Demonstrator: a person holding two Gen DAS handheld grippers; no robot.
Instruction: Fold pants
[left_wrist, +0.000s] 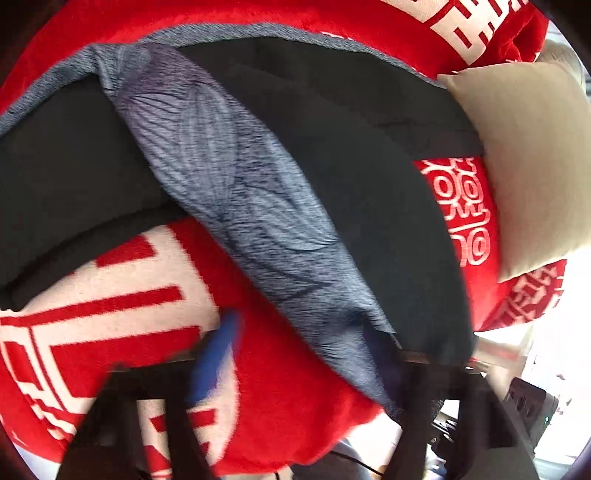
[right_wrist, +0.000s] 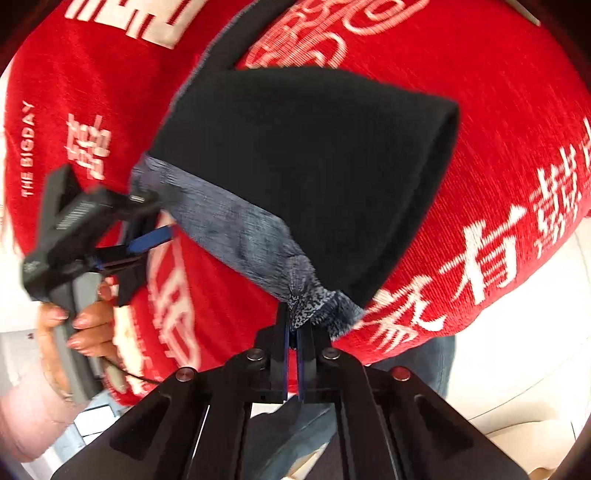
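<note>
The pants are black with a grey-blue knit outside; they lie across a red blanket in the left wrist view (left_wrist: 332, 155), with a grey-blue part (left_wrist: 236, 192) running diagonally toward the lower right. In the right wrist view the pants (right_wrist: 314, 166) hang lifted above the blanket. My right gripper (right_wrist: 293, 328) is shut on the grey-blue edge (right_wrist: 310, 299). My left gripper (left_wrist: 306, 354) stands wide open in its own view, one blue finger (left_wrist: 218, 354) blurred over the blanket, the other side by the cloth's lower end. It also shows in the right wrist view (right_wrist: 155, 221), next to the grey-blue edge.
A red blanket with white characters (left_wrist: 280, 406) covers the surface; it also shows in the right wrist view (right_wrist: 517, 110). A beige cushion (left_wrist: 535, 166) lies at the right. A person's hand (right_wrist: 85, 325) holds the left gripper handle. Pale surfaces lie beyond the blanket's lower edge.
</note>
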